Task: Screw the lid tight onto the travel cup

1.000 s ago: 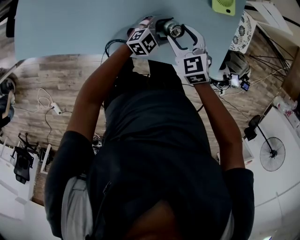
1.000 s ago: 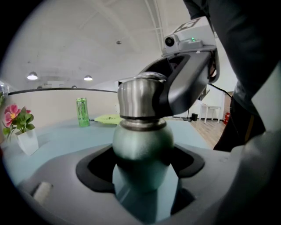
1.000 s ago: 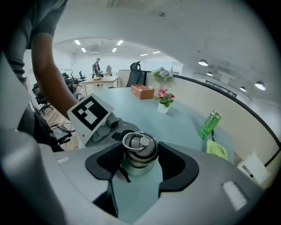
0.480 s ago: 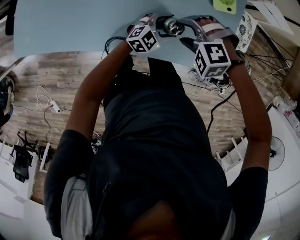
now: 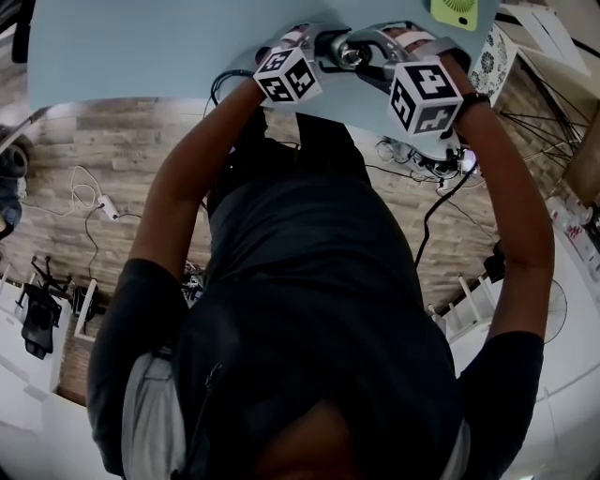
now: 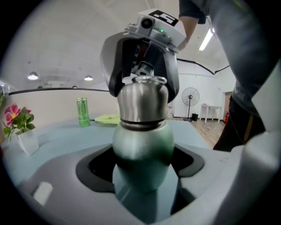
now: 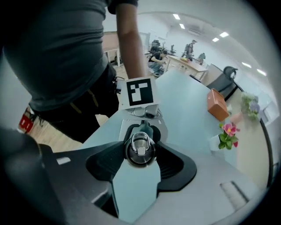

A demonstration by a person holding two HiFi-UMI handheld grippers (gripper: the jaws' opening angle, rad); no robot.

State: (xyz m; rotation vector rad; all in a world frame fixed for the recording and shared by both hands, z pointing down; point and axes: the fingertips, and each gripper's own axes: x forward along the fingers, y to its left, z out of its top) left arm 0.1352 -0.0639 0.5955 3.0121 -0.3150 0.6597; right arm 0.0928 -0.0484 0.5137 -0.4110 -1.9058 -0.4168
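The travel cup stands near the table's near edge, seen from above in the head view (image 5: 344, 51). Its green body (image 6: 142, 145) sits between the jaws of my left gripper (image 6: 142, 166), which is shut on it. The steel lid (image 6: 142, 102) with a ring handle (image 7: 140, 143) sits on top. From above, my right gripper (image 7: 140, 154) reaches down with its black pads (image 7: 115, 159) pressed against both sides of the lid. The left gripper's marker cube (image 5: 287, 76) and the right gripper's cube (image 5: 425, 96) flank the cup.
The pale blue table (image 5: 141, 47) holds a green can (image 6: 82, 112), a yellow-green fan (image 5: 456, 11), a white pot of pink flowers (image 7: 227, 134) and an orange box (image 7: 216, 104). Cables lie on the wooden floor (image 5: 112, 159) below the edge.
My right gripper has swung round the lid: its marker cube went from below the cup to the right and upward. The left gripper and cup have stayed in place.
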